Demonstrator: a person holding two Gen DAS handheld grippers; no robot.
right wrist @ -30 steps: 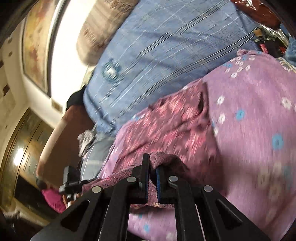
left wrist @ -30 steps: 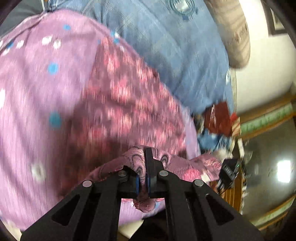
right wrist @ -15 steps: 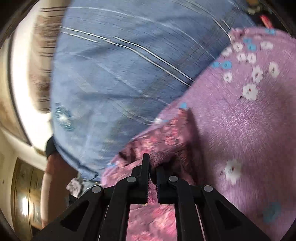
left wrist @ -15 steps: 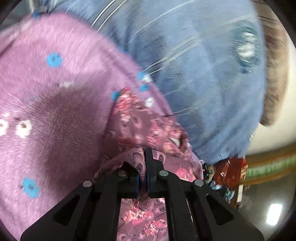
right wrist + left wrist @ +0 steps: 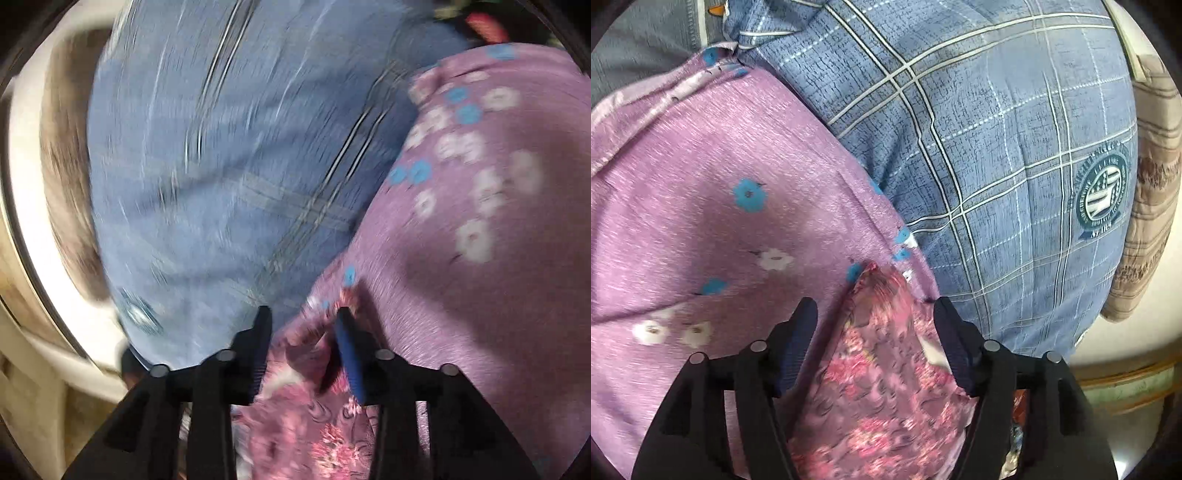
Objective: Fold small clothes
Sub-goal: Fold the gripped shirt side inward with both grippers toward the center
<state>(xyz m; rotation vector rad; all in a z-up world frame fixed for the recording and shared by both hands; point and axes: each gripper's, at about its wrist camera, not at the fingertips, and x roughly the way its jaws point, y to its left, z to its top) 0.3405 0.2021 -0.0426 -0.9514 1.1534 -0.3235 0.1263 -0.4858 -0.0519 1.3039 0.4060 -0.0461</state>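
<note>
While both jaws stand spread, the pink floral-print cloth garment (image 5: 882, 391) lies between left gripper (image 5: 873, 321) and right gripper (image 5: 301, 317) alike, long axis running forward; neither nearer.

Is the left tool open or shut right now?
Open. The left tool has its fingers spread wide apart, with the pink floral cloth lying loose between them.

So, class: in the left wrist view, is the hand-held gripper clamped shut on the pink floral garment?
No: the left hand-held gripper stands open, its fingers spread on either side of the pink floral garment.
</note>
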